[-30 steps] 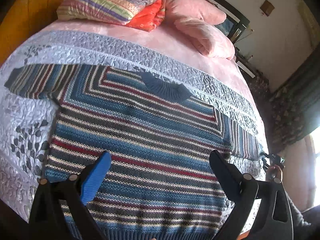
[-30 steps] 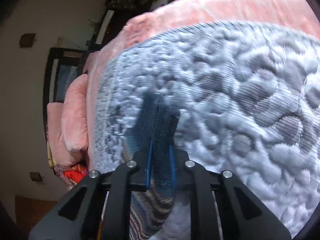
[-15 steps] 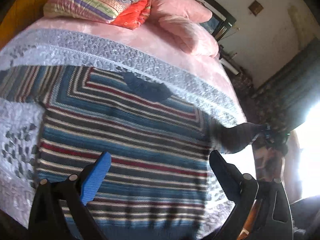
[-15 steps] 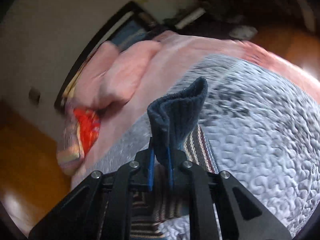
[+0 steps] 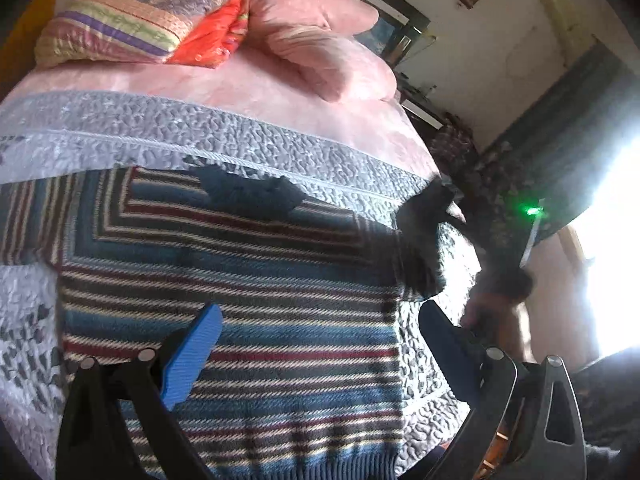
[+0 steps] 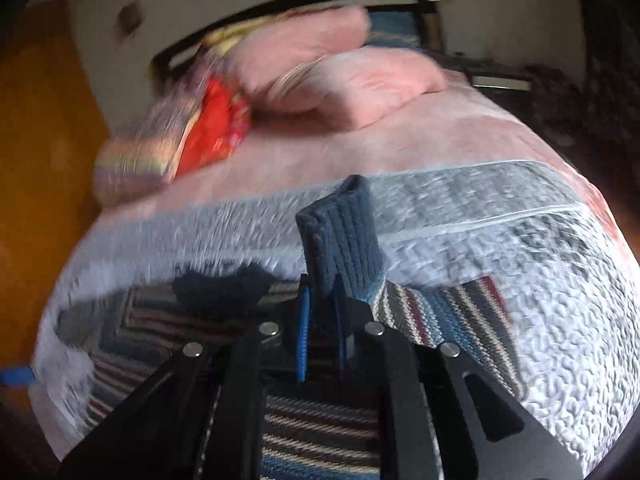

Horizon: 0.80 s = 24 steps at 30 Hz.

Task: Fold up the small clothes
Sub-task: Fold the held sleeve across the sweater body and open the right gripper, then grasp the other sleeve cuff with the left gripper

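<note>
A striped knitted sweater (image 5: 232,292) in blue, dark red, cream and grey lies flat on a pale quilted bedspread (image 5: 240,140) near the foot edge of a bed, its dark blue collar (image 5: 248,192) toward the head of the bed. The left gripper (image 5: 320,344) hangs above the sweater's lower body with its jaws spread wide and nothing between them. The right gripper (image 6: 320,332) has its jaws pinched tight on the ribbed dark blue cuff (image 6: 344,236) of one sleeve, and the striped sleeve (image 6: 448,308) is lifted off the bedspread. Pink pillows (image 5: 320,52) and a folded striped blanket (image 5: 132,20) sit at the head edge of the bed. The right wrist view is blurred.
</note>
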Each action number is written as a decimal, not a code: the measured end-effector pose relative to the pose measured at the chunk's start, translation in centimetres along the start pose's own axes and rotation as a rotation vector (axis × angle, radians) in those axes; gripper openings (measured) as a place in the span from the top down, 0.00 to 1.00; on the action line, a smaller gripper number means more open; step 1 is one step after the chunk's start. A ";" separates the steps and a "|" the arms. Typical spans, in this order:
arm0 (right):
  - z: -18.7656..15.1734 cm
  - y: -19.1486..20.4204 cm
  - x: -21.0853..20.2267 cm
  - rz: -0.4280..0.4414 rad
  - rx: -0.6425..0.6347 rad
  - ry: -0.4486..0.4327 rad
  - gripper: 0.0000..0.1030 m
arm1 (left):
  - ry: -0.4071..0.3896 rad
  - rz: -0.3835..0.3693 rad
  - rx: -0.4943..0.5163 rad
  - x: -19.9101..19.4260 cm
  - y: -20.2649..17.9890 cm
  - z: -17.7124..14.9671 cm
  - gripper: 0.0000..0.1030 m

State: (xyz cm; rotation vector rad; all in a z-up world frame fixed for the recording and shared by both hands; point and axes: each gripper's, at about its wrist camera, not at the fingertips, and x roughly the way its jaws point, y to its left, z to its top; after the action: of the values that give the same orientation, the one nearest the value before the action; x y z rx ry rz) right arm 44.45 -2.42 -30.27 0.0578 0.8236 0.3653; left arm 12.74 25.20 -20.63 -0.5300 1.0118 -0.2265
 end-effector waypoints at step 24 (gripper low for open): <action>-17.6 0.9 -2.8 -0.035 -0.034 0.108 0.47 | 0.331 -0.316 -0.457 24.0 5.5 1.9 0.04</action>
State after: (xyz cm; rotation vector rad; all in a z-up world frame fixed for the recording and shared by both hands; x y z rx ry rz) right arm 29.64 -4.12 -40.08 -0.0082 0.9239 0.3516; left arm 26.50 20.41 -40.59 -1.0979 1.3083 -0.3744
